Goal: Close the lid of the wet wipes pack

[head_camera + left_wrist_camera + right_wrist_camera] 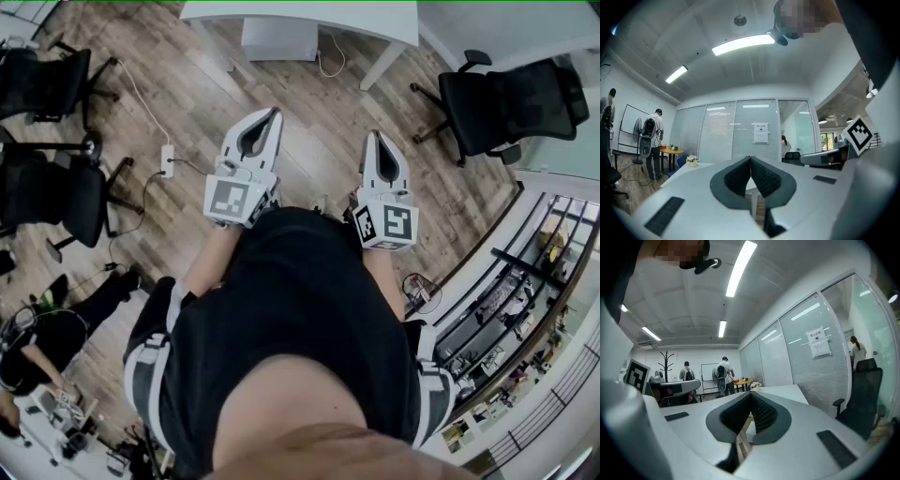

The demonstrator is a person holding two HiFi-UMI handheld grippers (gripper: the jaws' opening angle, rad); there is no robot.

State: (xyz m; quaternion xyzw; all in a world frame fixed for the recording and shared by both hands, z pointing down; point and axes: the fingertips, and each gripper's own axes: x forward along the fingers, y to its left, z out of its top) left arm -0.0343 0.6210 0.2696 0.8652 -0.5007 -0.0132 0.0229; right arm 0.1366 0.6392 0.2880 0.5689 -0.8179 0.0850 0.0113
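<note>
i'm standing by a person on the floor (319, 141), both grippers out in front, side by side and apart: the left gripper (274, 114) at 11 o'clock of the body, the right gripper (376, 136) at 1 o'clock. a table (356, 21) stands ahead at 12 o'clock. two chairs (52, 84) sit at 9 to 10 o'clock, one behind the other. a power strip (167, 160) lies on the floor between them and the left gripper. a third chair (511, 98) is at 2 o'clock, right of the table. a second person (52, 330) is at 8 o'clock. far off at the left gripper's 9 o'clock, someone (652, 136) stands beside a small table (670, 151).
</note>
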